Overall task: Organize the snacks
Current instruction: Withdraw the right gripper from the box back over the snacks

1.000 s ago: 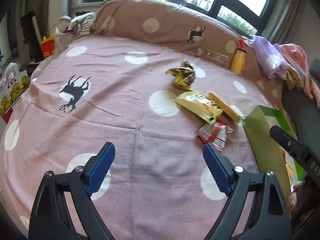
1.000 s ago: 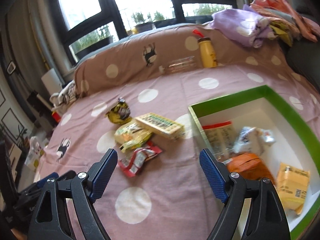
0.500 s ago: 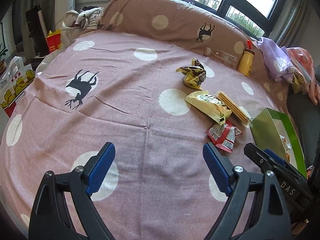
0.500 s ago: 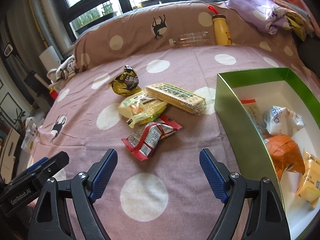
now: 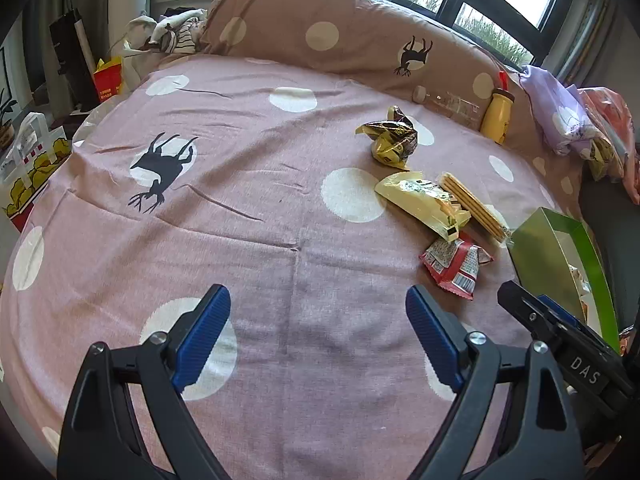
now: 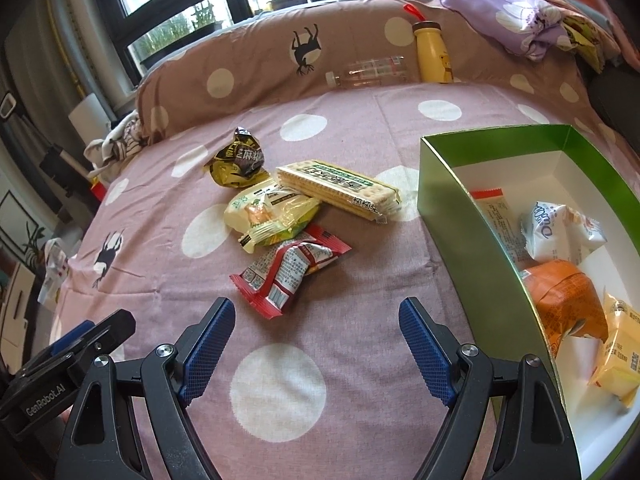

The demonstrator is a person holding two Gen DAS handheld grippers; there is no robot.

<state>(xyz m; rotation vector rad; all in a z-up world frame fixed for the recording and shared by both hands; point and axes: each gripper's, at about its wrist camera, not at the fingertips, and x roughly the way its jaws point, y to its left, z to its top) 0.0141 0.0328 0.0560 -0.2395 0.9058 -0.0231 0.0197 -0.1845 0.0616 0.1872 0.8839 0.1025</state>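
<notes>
Several snacks lie on the pink dotted bedspread: a red packet (image 6: 290,272), a pale yellow packet (image 6: 270,212), a long cracker pack (image 6: 338,190) and a crumpled dark-and-yellow bag (image 6: 238,160). They also show in the left wrist view, red packet (image 5: 454,266) nearest. A green box (image 6: 460,216) at the right holds several packets. My right gripper (image 6: 316,340) is open and empty, just short of the red packet. My left gripper (image 5: 318,334) is open and empty over bare bedspread, left of the snacks.
A yellow bottle (image 6: 432,54) and a clear bottle (image 6: 368,72) lie against the dotted pillow roll (image 6: 248,68) at the back. Folded clothes (image 6: 520,20) sit at the back right. The bed's left edge drops to floor clutter (image 5: 28,168).
My right gripper has swung left from over the green box to face the loose snacks. My left gripper's view has shifted slightly, the snacks now nearer. Both stay open.
</notes>
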